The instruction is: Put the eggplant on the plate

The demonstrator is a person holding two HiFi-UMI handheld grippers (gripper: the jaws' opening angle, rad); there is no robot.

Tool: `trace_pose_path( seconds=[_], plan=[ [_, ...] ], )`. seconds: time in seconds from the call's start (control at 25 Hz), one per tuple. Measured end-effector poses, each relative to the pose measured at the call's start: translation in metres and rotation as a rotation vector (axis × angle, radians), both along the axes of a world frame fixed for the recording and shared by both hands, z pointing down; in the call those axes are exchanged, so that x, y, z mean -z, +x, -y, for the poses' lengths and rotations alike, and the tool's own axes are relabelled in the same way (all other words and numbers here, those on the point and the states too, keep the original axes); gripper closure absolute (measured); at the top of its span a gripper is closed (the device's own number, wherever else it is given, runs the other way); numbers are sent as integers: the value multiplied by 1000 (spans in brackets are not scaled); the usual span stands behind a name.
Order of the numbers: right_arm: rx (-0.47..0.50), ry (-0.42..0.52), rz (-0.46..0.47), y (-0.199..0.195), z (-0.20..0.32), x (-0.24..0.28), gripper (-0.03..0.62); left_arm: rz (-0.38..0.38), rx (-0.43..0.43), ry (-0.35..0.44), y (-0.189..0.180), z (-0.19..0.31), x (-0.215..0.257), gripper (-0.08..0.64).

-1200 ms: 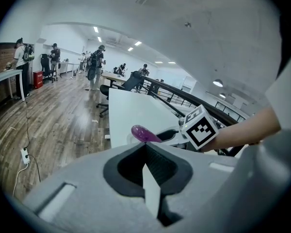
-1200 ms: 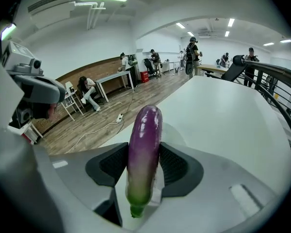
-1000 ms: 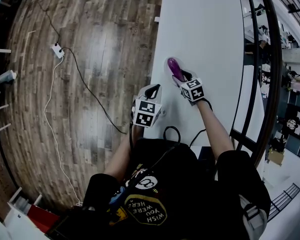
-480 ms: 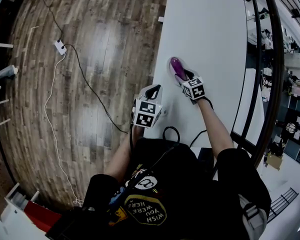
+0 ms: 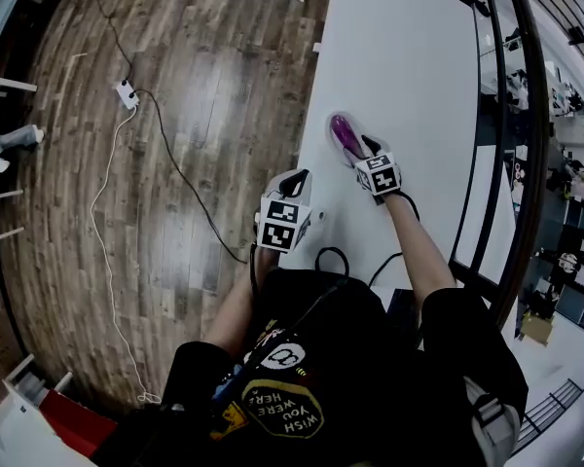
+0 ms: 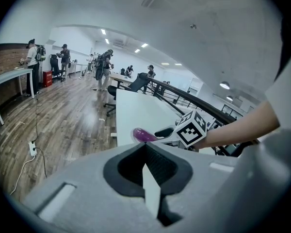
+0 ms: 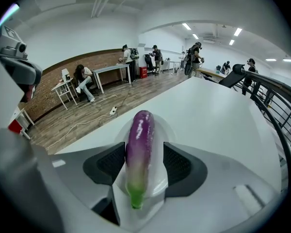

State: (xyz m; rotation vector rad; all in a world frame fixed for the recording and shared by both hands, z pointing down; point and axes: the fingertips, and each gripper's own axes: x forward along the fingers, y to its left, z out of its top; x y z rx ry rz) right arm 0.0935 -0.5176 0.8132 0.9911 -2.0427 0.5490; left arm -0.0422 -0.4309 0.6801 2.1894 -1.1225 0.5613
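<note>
The purple eggplant [image 5: 346,136] with a green stem end lies on a small white plate [image 5: 332,123] near the left edge of the white table [image 5: 409,56]. My right gripper [image 5: 359,150] straddles the eggplant's near end. In the right gripper view the eggplant [image 7: 138,149] lies lengthwise on the plate [image 7: 161,128] between the opening jaws of my right gripper [image 7: 143,154], with a gap at the right pad. My left gripper [image 5: 297,176] hovers at the table's left edge with nothing in it, its pads [image 6: 131,166] together. From there the eggplant [image 6: 144,135] shows ahead.
Wooden floor lies left of the table, with a power strip [image 5: 127,93] and cables. A black railing [image 5: 526,115] runs along the table's right side. A black cable [image 5: 333,256] loops at the table's near end. People stand and sit at desks far off.
The left gripper has edged slightly forward along the table's edge. The right gripper stays at the eggplant on the plate.
</note>
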Motion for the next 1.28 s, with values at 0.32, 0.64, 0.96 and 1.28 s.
trace_pose_path(
  seconds=[0.32,0.64,0.96,1.28],
  plan=[
    [-122,168,186,16,-47,96,378,8,-6,58,18,-39,33,555],
    [-279,343,331,60,-140,195,531,8,-19,255,62,-80,107,555],
    [-348,411,425,79,-224,241,594,9,-3,293,88,-132,117,555],
    [-273,418,459,62,-253,260,594,15,29,322,93,-155,125,555]
  ],
)
